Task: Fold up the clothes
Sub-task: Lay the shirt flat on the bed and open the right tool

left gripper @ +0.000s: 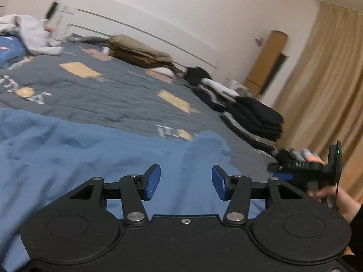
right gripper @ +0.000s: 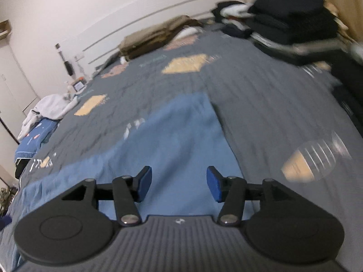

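On the grey quilt [right gripper: 261, 104] a rumpled blue garment [right gripper: 181, 140] lies under both grippers' parted, empty fingers [left gripper: 152, 182].

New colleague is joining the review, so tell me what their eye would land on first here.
The light blue garment spread on the grey patterned quilt, right under both open grippers: left gripper, right gripper. Next, the stack of dark folded clothes at the bed's far right.

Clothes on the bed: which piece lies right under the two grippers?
The light blue garment, spread flat on the grey quilt. The dark folded stack, tan pile and white heap lie farther off.
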`<action>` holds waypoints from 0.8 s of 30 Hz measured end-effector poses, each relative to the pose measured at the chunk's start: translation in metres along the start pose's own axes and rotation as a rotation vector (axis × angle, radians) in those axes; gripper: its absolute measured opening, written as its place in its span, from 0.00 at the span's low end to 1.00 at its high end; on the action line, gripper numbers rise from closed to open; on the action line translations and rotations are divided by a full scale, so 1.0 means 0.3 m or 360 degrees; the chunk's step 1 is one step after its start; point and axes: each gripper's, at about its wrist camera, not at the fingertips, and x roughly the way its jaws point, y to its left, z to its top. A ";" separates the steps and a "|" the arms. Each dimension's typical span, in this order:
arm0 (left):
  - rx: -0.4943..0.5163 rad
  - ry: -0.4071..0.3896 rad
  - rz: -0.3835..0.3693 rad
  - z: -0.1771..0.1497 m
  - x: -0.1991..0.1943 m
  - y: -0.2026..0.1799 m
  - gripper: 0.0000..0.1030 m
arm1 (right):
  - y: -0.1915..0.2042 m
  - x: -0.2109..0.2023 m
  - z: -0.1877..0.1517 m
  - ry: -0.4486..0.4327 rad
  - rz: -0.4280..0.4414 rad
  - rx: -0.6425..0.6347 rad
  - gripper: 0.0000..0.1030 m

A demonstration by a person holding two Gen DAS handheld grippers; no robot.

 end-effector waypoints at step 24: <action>0.0200 0.0293 -0.0309 -0.225 0.137 -0.307 0.50 | -0.301 -0.095 -0.358 -0.0089 -0.0228 0.0311 0.57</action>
